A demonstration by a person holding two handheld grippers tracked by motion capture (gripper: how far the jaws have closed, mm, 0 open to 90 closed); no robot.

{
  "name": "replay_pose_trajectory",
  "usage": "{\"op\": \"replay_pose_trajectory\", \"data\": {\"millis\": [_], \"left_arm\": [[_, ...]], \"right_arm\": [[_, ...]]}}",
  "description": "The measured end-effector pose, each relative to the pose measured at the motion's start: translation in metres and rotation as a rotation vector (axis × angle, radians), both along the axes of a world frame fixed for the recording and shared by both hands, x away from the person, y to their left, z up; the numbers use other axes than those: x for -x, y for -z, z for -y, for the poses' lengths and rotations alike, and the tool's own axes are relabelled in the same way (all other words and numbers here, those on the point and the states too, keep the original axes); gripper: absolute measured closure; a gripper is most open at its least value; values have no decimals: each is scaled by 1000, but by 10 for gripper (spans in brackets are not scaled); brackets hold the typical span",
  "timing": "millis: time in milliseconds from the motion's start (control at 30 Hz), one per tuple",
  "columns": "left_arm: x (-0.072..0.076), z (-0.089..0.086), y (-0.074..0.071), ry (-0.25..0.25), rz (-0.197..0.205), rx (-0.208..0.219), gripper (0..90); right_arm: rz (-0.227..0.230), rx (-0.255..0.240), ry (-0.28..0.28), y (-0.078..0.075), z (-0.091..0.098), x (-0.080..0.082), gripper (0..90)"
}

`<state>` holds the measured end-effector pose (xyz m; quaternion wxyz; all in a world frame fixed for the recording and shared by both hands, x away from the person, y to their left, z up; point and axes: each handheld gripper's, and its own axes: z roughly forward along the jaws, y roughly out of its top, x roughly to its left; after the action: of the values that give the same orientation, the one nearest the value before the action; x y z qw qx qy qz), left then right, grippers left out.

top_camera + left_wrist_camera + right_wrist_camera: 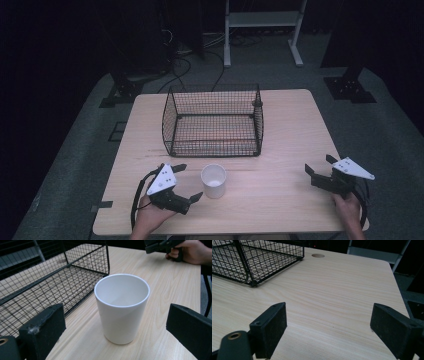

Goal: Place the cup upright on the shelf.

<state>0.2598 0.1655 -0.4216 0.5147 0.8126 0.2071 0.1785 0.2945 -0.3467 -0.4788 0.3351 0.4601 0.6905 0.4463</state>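
We see the wire basket (213, 121) blocking the way just behind the white cup (214, 181). To the right of the cup, the surface (280, 175) lies bare up to the right tongs (320, 167).

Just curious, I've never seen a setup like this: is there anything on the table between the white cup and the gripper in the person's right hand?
No. In the high view, only bare wooden table lies between the white cup and the right gripper.
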Motion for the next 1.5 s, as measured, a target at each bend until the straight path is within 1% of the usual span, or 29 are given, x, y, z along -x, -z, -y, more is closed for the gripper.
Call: {"op": "replay_pose_trajectory", "data": {"millis": [33, 133, 200, 300, 433, 467, 567, 600, 633, 767, 933, 1000, 1067, 1300, 1367, 1400, 1500], "left_arm": [[-1, 3, 1, 8, -6, -8, 17], [-2, 7, 1, 20, -7, -16, 17], [-3, 9, 2, 21, -10, -16, 17], [-4, 12, 2, 30, -14, -29, 17], [-6, 17, 5, 40, -27, -35, 17], [-8, 19, 6, 46, -37, -41, 17], [-9, 22, 8, 47, -42, -50, 17], [-11, 25, 9, 52, -53, -53, 17], [-11, 25, 9, 52, -53, -53, 17], [-14, 30, 11, 59, -67, -73, 17], [-18, 35, 13, 56, -78, -91, 17], [-21, 36, 15, 57, -92, -104, 17], [-22, 38, 16, 58, -98, -108, 17], [-26, 43, 18, 61, -104, -122, 17], [-27, 45, 19, 63, -111, -123, 17], [-29, 48, 20, 64, -113, -136, 17], [-30, 50, 21, 68, -116, -145, 18]], "right_arm": [[0, 0, 0, 0, 0, 0, 131], [0, 0, 0, 0, 0, 0, 131], [1, 0, -1, 0, 0, 0, 131], [1, 1, -1, 0, 0, 0, 130], [2, 3, -3, 0, 0, 0, 130], [2, 3, -3, 0, 0, 0, 130], [4, 5, -4, 0, 0, 0, 131], [5, 6, -5, 0, 0, 0, 131], [5, 6, -5, 0, 0, 0, 131], [6, 7, -5, 0, 0, 0, 131], [7, 7, -6, 0, 0, 0, 130], [8, 8, -7, 0, 0, 0, 131], [8, 8, -8, 0, -1, 0, 130], [8, 9, -9, 0, -1, 0, 131], [9, 9, -8, 0, -1, 0, 131], [9, 8, -9, 0, -1, 0, 130], [9, 8, -9, 0, -1, 0, 131]]}}
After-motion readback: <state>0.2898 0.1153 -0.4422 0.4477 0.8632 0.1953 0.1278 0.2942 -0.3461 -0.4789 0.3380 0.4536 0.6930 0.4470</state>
